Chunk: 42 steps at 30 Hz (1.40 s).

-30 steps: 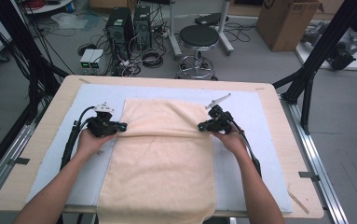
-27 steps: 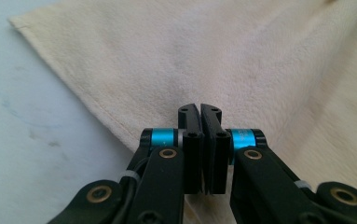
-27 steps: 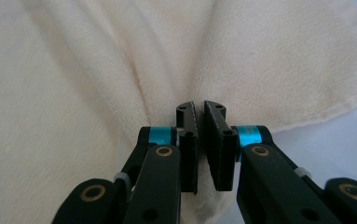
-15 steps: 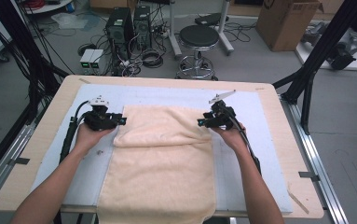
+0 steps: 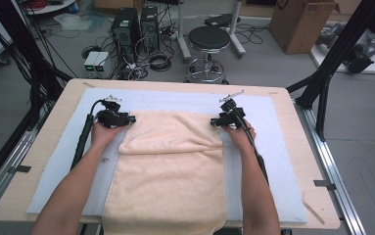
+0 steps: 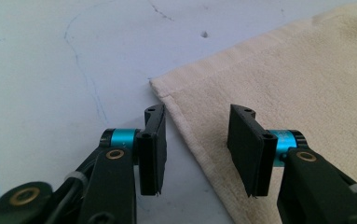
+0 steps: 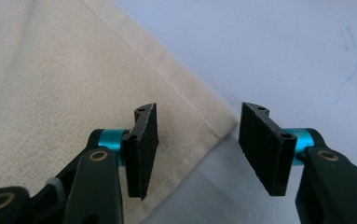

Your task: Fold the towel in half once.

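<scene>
Both your grippers, left gripper (image 5: 132,119) and right gripper (image 5: 214,122), have just been opening and moved outward, jaws half-wide and empty, dropping the towel's (image 5: 168,166) folded edge mid-desk: this fold looks finished.

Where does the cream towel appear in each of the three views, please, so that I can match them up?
High view: the towel lies mid-table, its folded far end between both grippers.
Left gripper view: right side, its corner just ahead of the open jaws.
Right gripper view: left side, its corner between the open jaws.
Shared landmark: the pale blue mat under it.
</scene>
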{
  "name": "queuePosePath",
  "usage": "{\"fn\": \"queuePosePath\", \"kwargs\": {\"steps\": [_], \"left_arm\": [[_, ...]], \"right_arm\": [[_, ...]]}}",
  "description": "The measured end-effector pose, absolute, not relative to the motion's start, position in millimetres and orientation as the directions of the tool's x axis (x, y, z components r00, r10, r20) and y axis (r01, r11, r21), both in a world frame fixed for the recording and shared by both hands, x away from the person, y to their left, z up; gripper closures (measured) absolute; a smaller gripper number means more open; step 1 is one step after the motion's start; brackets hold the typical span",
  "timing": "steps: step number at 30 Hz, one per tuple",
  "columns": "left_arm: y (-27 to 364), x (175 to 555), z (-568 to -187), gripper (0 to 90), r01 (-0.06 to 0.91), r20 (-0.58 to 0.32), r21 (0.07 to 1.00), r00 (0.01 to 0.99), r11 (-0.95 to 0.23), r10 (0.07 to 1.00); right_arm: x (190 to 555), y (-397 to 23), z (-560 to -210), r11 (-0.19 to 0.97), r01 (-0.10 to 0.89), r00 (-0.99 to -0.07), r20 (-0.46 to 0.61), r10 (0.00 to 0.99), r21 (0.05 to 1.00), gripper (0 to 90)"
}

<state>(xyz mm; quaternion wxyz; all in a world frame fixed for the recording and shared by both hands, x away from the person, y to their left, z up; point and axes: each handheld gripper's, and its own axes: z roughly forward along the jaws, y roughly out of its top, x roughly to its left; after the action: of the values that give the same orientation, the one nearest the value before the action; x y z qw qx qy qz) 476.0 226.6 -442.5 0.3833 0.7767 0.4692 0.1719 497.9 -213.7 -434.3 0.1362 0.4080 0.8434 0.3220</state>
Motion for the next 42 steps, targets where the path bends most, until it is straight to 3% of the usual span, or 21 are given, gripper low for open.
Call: {"fn": "queuePosePath", "kwargs": {"steps": [3,7,11,19,27,42], "left_arm": [[223,477,-442,66.5,0.600,-0.076,0.754,0.484,-0.267,0.872],[222,479,-442,84.5,0.623,-0.134,0.749,0.476,-0.226,0.869],[224,479,-441,86.5,0.628,-0.152,0.750,0.467,-0.205,0.871],[225,479,-434,87.4,0.607,-0.148,0.770,0.471,-0.197,0.870],[228,480,-418,87.4,0.577,-0.139,0.796,0.469,-0.184,0.872],[229,495,-330,87.4,0.425,-0.091,0.894,0.482,-0.142,0.871]], "right_arm": [[497,-210,-433,0.464,0.602,-0.634,0.037,0.772,0.650,61.9],[498,-209,-432,0.458,0.611,-0.648,0.076,0.757,0.646,78.1],[497,-212,-428,0.440,0.617,-0.651,0.108,0.751,0.653,85.8],[495,-217,-418,0.452,0.597,-0.672,0.106,0.733,0.663,87.5],[495,-223,-406,0.379,0.592,-0.663,0.161,0.732,0.711,87.9],[500,-232,-315,0.309,0.464,-0.662,0.093,0.743,0.830,88.3]]}}
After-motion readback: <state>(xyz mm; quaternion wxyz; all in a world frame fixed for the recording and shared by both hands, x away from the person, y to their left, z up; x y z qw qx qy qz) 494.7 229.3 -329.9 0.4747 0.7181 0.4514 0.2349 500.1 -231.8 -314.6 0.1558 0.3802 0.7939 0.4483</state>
